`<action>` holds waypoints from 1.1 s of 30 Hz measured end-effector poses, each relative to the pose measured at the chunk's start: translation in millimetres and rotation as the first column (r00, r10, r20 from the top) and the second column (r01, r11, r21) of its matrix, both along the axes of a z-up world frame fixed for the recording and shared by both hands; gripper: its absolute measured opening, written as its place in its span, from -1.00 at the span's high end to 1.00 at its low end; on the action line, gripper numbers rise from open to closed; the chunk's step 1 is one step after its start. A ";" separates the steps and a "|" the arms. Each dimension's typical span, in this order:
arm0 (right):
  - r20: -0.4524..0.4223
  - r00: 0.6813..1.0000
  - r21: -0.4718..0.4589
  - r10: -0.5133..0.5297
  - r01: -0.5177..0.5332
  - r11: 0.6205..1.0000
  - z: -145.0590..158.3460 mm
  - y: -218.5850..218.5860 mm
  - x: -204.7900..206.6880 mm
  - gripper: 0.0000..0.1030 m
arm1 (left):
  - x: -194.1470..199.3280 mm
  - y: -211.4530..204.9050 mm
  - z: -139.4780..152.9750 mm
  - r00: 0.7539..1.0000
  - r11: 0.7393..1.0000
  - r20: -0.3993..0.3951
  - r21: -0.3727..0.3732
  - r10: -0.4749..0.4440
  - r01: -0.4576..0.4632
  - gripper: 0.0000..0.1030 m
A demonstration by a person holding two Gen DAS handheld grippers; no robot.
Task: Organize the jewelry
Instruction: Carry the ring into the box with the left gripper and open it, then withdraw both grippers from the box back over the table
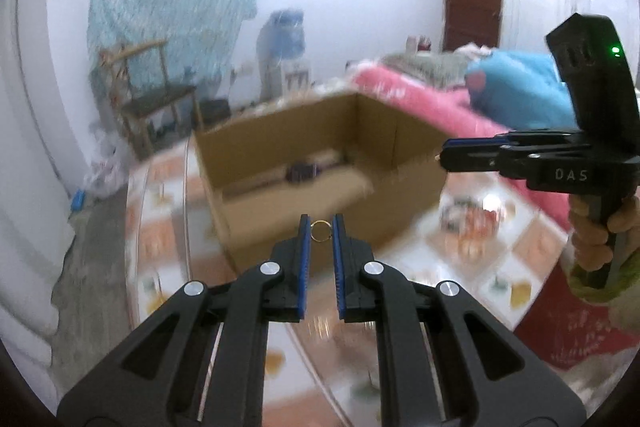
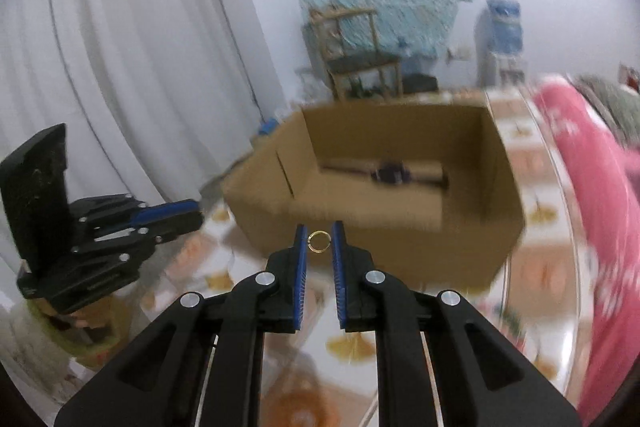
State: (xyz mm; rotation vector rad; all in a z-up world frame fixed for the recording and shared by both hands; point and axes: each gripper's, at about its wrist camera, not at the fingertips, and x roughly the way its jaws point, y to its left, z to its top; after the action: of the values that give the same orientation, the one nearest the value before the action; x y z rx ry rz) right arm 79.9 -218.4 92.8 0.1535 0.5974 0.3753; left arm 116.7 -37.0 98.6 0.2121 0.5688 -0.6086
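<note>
My left gripper (image 1: 320,229) is shut on a small gold ring (image 1: 320,230), held at its fingertips above the table in front of an open cardboard box (image 1: 412,179). My right gripper (image 2: 319,240) is likewise shut on a second small gold ring (image 2: 319,240), in front of the same box (image 2: 400,251). A dark jewelry piece (image 2: 390,173) lies on a cardboard roll inside the box; it also shows in the left wrist view (image 1: 302,171). The right gripper (image 1: 444,153) shows from the side in the left wrist view, the left gripper (image 2: 194,213) in the right wrist view.
The box stands on a glass-topped table (image 1: 508,227) with an orange-and-white patterned cloth. A pink blanket (image 2: 600,195) lies at the right. A wooden chair (image 2: 360,67) and a water dispenser (image 2: 502,39) stand behind. White curtains (image 2: 132,47) hang at the left.
</note>
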 end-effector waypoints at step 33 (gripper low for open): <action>-0.651 0.759 0.060 0.011 0.038 0.997 -91.8 -25.0 231.9 0.48 | 226.9 -79.1 -76.4 0.870 0.930 -0.468 0.365 0.153 0.033 0.50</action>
State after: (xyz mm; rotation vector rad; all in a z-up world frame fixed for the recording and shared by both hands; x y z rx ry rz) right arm 311.8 -243.4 1.0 0.3655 1.2808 0.3239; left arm 343.6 -116.1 22.3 0.3917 1.1850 -0.4885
